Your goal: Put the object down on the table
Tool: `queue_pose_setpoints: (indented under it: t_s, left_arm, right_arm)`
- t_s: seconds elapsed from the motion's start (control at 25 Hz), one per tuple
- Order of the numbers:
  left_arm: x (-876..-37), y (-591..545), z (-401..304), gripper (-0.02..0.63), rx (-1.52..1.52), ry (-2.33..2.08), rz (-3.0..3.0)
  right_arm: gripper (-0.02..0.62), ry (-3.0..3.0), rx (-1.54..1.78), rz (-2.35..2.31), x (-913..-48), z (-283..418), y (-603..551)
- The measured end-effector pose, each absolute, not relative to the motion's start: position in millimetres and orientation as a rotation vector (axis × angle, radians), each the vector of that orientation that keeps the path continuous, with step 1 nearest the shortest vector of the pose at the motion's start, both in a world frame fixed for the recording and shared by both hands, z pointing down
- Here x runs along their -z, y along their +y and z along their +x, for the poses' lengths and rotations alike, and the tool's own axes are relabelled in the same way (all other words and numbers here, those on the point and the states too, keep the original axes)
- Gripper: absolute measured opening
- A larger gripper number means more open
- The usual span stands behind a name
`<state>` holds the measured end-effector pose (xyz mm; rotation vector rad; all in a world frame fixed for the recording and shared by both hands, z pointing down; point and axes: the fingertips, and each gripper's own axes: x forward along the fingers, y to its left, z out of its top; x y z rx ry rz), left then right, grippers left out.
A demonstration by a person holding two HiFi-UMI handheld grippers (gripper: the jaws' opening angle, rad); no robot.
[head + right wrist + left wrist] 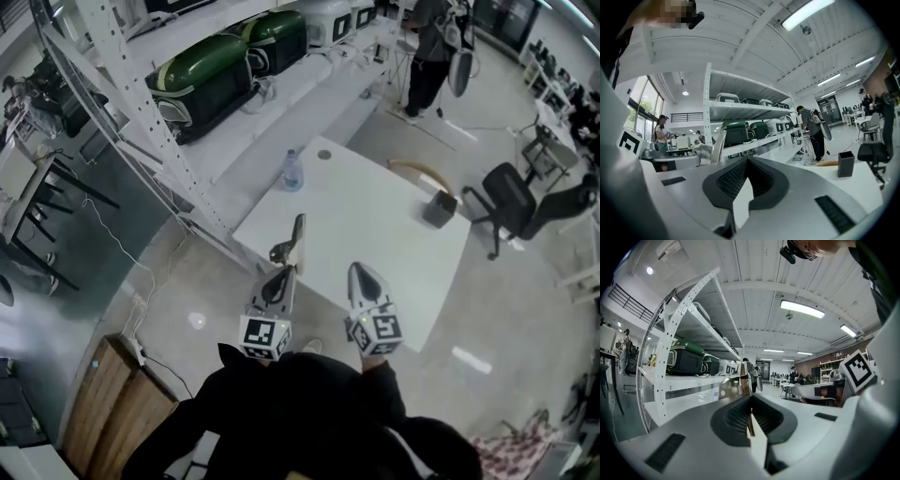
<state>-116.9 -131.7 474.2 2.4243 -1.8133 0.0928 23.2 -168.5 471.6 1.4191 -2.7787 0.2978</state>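
My left gripper (284, 274) (751, 401) is shut on a slim flat tool (296, 239) with a wooden and metal body. The tool sticks out past the jaws over the near left edge of the white table (375, 225). In the left gripper view the tool (746, 378) stands up from between the closed pads. From the right gripper view the same tool (717, 145) shows at the left. My right gripper (361, 272) (746, 161) is beside the left one at the table's near edge, its jaws together and with nothing in them.
On the table stand a water bottle (292, 171) at the far left and a black box (439, 208) at the right, next to a curved wooden piece (419, 171). A shelf rack with green cases (202, 75) runs along the left. An office chair (511, 202) and a person (429, 52) are beyond.
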Motion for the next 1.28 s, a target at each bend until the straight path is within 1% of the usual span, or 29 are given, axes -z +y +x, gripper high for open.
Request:
queue_pose_setpoints:
  t_s: [0.28,0.52,0.76,1.04,1.28]
  left_arm:
    - [-484,-173,-108,0.008,-0.045,-1.724,2.395]
    - [-498,-190,-99,0.008,-0.045,-1.609,2.418]
    - [-516,-216,-110,0.008,-0.116,-1.514,2.416]
    - [-537,-253,-125,0.008,-0.121,-1.399,2.344]
    - [-574,-276,-132,0.008,-0.081,-1.281,2.201]
  right_arm:
    - [-0.012,-2.740,-0.303,1.416,-478,21,-195]
    - [-0.011,-2.652,-0.345,1.500,-491,29,-207]
    - [-0.011,-2.558,-0.389,1.566,-504,26,-222]
    - [-0.011,-2.469,-0.415,1.660,-530,29,-242]
    - [-0.012,-2.428,-0.506,1.684,-531,13,-249]
